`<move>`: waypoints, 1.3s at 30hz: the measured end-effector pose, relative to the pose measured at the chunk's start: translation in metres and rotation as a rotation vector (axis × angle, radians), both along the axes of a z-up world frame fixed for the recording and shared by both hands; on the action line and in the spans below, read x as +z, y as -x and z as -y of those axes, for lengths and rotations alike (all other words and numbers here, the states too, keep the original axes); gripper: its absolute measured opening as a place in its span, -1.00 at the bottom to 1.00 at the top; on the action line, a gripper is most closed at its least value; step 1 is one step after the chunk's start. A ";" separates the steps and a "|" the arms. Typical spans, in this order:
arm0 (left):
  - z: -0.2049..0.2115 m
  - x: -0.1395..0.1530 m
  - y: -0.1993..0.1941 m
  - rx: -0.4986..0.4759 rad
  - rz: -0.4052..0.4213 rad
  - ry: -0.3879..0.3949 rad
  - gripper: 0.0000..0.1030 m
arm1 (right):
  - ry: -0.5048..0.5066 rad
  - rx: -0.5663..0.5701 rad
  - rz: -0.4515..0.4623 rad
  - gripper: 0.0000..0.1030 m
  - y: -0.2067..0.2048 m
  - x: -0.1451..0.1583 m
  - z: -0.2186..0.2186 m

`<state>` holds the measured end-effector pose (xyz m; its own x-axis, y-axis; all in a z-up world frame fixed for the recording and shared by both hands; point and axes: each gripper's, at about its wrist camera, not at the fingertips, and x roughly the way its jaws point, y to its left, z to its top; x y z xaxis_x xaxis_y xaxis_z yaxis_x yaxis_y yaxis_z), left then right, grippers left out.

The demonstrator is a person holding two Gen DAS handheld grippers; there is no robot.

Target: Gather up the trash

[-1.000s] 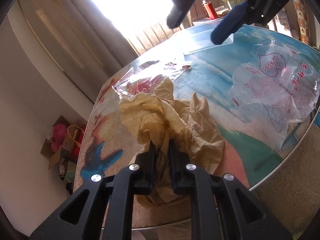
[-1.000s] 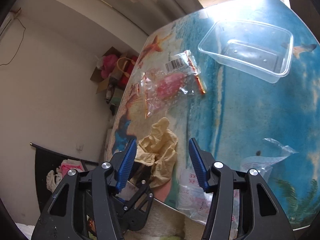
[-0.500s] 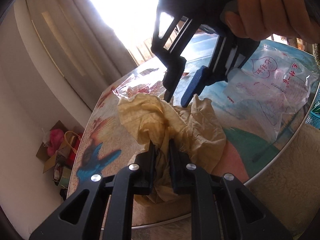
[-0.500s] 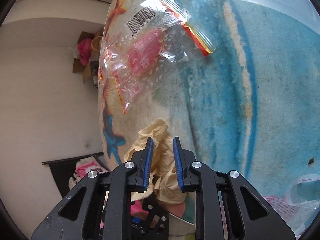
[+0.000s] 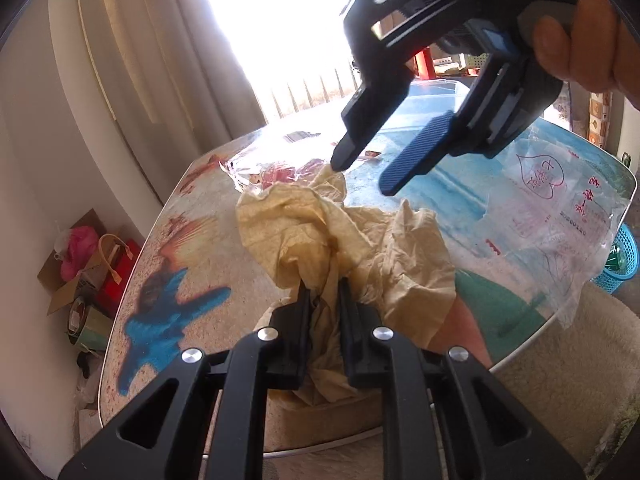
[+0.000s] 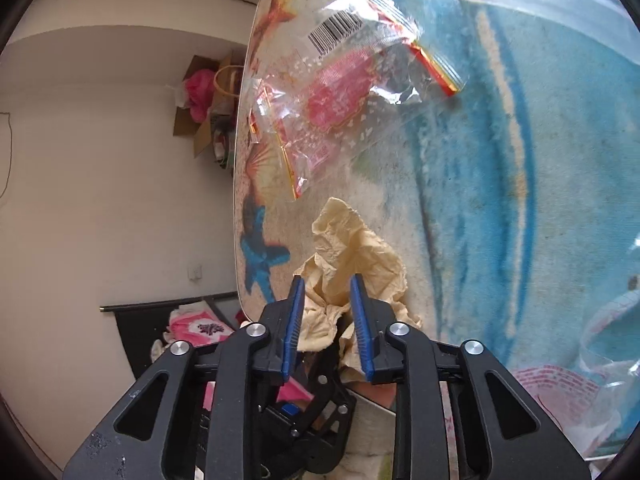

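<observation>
The left gripper (image 5: 323, 292) reaches forward low over the near edge of the table (image 5: 192, 240), its black fingers (image 5: 302, 312) pinched together on a fold of the crumpled yellow paper (image 5: 348, 240), which bunches up between them and spills over the table's rim. The right gripper (image 5: 362, 176) comes down from above at a slant, held by a hand (image 5: 576, 52) at the upper right of the left view; its fingers stand apart, one dark tip touching the paper's far peak, the blue-padded one (image 5: 416, 156) clear of it. In the right view the paper (image 6: 352, 256) sits partly between the parted blue pads (image 6: 296, 320), not clamped. Beyond it a clear wrapper (image 6: 344, 92) with a barcode lies flat on the table (image 6: 500, 200). A printed plastic bag (image 5: 560, 216) lies well to the right, hanging over the edge
</observation>
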<state>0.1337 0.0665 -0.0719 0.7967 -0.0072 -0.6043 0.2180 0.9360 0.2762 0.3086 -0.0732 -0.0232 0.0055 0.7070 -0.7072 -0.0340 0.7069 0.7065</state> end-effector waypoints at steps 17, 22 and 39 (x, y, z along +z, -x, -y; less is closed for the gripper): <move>-0.037 0.001 -0.007 0.043 -0.064 0.222 -0.72 | 0.073 0.108 -0.086 -0.60 -0.005 -0.035 -0.041; -0.038 0.001 -0.005 0.018 -0.060 0.227 -0.72 | -0.045 0.063 -0.119 -0.59 -0.016 -0.044 -0.043; -0.041 0.002 -0.002 -0.069 -0.070 0.198 -0.61 | -0.053 0.313 0.020 -0.78 0.000 -0.016 -0.063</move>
<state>0.1355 0.1072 -0.0701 0.7466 -0.1842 -0.6393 0.2956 0.9527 0.0707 0.3088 -0.0099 -0.0395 -0.2044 0.7128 -0.6709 -0.2586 0.6217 0.7393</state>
